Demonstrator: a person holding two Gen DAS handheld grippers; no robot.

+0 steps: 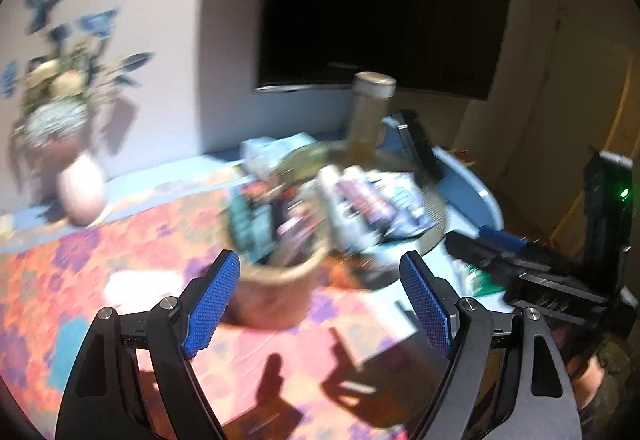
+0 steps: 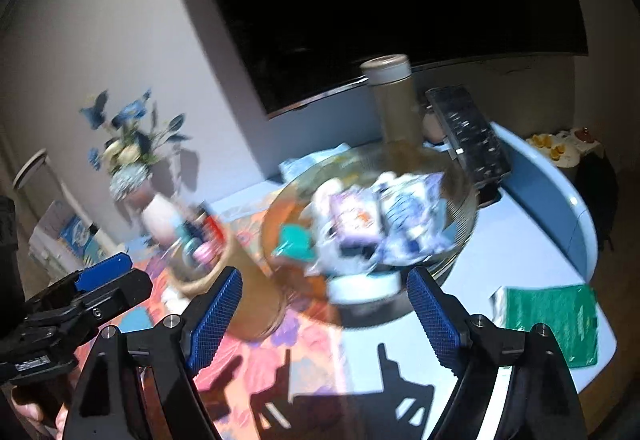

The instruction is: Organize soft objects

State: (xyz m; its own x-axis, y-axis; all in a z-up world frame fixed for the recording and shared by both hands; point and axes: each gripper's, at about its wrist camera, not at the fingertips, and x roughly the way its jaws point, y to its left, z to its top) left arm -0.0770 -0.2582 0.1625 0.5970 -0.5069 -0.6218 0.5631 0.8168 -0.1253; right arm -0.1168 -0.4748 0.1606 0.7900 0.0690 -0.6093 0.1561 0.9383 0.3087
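Note:
A glass bowl (image 2: 460,216) holds several soft purple, blue and white packets (image 2: 384,220); the same packets (image 1: 372,200) show blurred in the left wrist view. A brown woven basket (image 1: 276,288) with small items stands beside it, and the basket (image 2: 240,292) also appears in the right wrist view. My left gripper (image 1: 324,272) hangs open in front of the basket, with nothing between its blue pads. My right gripper (image 2: 324,288) is open just before the bowl, also empty. Both views are smeared by motion.
A flower vase (image 1: 80,196) stands at the back left on a colourful floral cloth (image 1: 80,264). A tall flask (image 2: 394,104), a dark remote-like box (image 2: 468,132) and a green packet (image 2: 552,316) sit on the round blue table (image 2: 560,208). A dark screen (image 2: 400,0) hangs behind.

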